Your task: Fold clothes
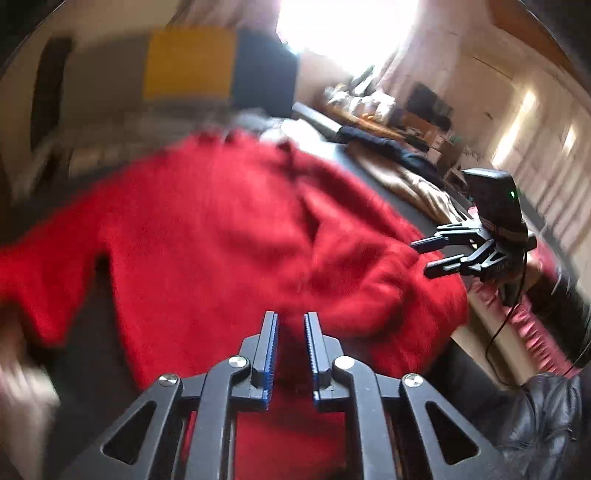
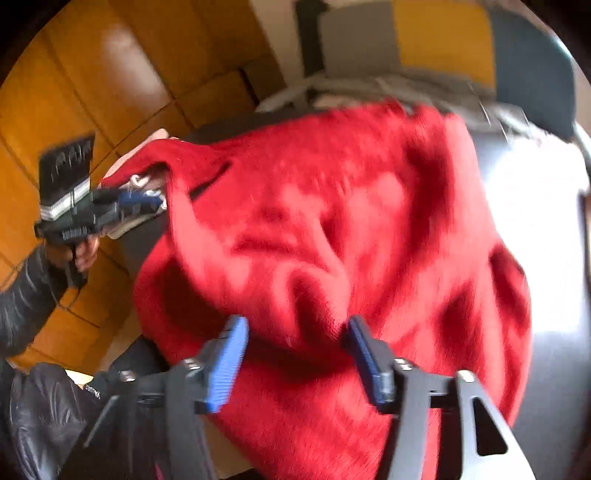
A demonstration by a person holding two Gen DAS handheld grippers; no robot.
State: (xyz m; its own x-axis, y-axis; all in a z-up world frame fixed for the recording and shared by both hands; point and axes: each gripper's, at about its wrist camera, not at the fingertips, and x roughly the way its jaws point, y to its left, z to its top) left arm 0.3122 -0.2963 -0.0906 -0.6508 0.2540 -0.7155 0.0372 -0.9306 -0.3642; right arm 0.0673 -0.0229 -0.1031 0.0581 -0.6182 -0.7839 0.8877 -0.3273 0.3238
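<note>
A fluffy red sweater (image 1: 229,236) lies rumpled across a dark table (image 1: 413,206), with one sleeve trailing off to the left. My left gripper (image 1: 290,317) sits at the sweater's near edge with its blue pads close together and red knit in the narrow gap. In the right wrist view, the left gripper (image 2: 159,201) holds a raised edge of the sweater (image 2: 332,229). My right gripper (image 2: 297,323) stands wide open over a bunched fold, with its fingers apart on either side. From the left wrist, the right gripper (image 1: 423,257) hovers open at the sweater's right edge.
A tan garment (image 1: 406,181) and a dark navy one (image 1: 384,142) lie further along the table. Grey clothing (image 2: 424,88) is heaped at the far end, before a yellow and blue chair (image 2: 443,33). Black leather sleeves (image 2: 33,291) hold both tools. Wooden flooring (image 2: 74,92) lies to the left.
</note>
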